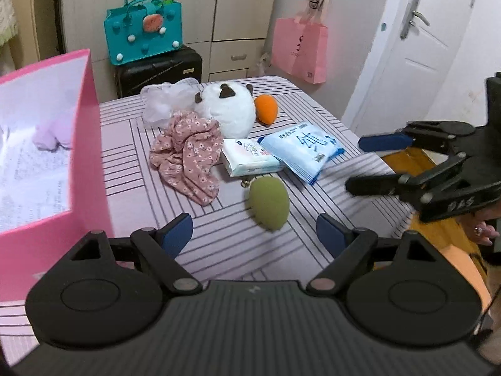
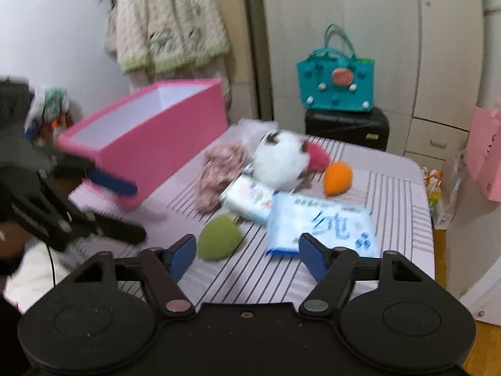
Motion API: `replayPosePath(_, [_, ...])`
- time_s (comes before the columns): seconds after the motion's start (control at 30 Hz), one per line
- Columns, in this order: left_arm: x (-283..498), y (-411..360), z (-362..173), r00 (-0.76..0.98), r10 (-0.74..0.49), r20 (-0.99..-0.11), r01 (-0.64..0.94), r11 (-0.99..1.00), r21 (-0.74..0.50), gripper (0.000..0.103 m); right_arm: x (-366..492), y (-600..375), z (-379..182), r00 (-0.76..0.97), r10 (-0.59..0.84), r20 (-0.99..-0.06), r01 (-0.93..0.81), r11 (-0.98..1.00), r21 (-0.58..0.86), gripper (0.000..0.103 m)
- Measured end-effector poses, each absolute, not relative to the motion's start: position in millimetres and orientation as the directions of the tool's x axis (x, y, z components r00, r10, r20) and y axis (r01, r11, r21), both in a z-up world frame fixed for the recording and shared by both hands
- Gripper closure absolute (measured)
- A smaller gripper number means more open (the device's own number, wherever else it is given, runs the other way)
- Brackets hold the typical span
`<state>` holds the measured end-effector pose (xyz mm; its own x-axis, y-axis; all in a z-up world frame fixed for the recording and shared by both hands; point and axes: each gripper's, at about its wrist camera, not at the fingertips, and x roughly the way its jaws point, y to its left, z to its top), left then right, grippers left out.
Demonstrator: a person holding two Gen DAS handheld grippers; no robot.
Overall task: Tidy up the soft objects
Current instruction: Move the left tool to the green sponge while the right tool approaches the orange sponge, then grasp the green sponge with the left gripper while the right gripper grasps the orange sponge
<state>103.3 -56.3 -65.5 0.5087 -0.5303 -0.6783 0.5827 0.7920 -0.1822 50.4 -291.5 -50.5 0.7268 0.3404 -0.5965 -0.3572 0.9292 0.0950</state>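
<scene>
Two handheld grippers hover over a bench [image 1: 238, 244] covered in a striped lilac cloth. The left gripper [image 1: 254, 235] has its blue-padded jaws wide apart with nothing between them. The right gripper [image 2: 247, 258] also has its jaws apart and empty.

Just ahead of the left gripper lies a green sponge [image 1: 268, 203], egg-shaped, resting on the cloth. From the right gripper it sits just ahead and to the left, near the left pad. Beyond the sponge, further from both grippers, lie a tissue pack [image 1: 250, 156] and a larger blue wipes pack [image 1: 302, 148], their edges overlapping. The wipes pack lies directly ahead of the right gripper. To the left of the tissue pack is a crumpled pink floral cloth [image 1: 188, 159]. Behind these sits a white plush [image 1: 230, 111], with an orange sponge [image 1: 266, 109] just to its right and a clear plastic bag [image 1: 167, 100] to its left.

To the left of the left gripper, close by, stands an open pink box [image 1: 84, 144]. Its inside is white, and a pale lilac soft thing [image 1: 53, 133] lies in it; the view is too blurred to tell what it is.

Past the far edge of the bench, a teal bag [image 1: 142, 31] stands on a black suitcase [image 1: 159, 69]. A pink paper bag [image 1: 299, 50] hangs on the wall to the right.
</scene>
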Motion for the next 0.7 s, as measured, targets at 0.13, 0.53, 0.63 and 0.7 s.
replayPosePath(0.13, [110, -72, -79, 0.548, -0.513, -0.661, 0.570, 0.807, -0.153, 0.019, 61, -299, -52, 0.782, 0.307, -0.543, -0.345, 0.938, 0.035, 0.024])
replayPosePath(0.53, [120, -94, -115, 0.594, -0.500, -0.631, 0.499, 0.844, -0.199, 0.033, 125, -312, -64, 0.805, 0.221, -0.551, -0.282, 0.959, -0.027, 0.025])
replayPosePath(0.63, [112, -95, -117, 0.625, -0.515, -0.586, 0.525, 0.833, -0.172, 0.035, 139, -315, -76, 0.791, 0.220, -0.570, -0.274, 0.962, -0.009, 0.025])
replayPosePath(0.7, [108, -99, -115, 0.628, -0.510, -0.588, 0.549, 0.826, -0.131, 0.035, 144, -317, -81, 0.791, 0.215, -0.573, -0.262, 0.965, 0.000, 0.025])
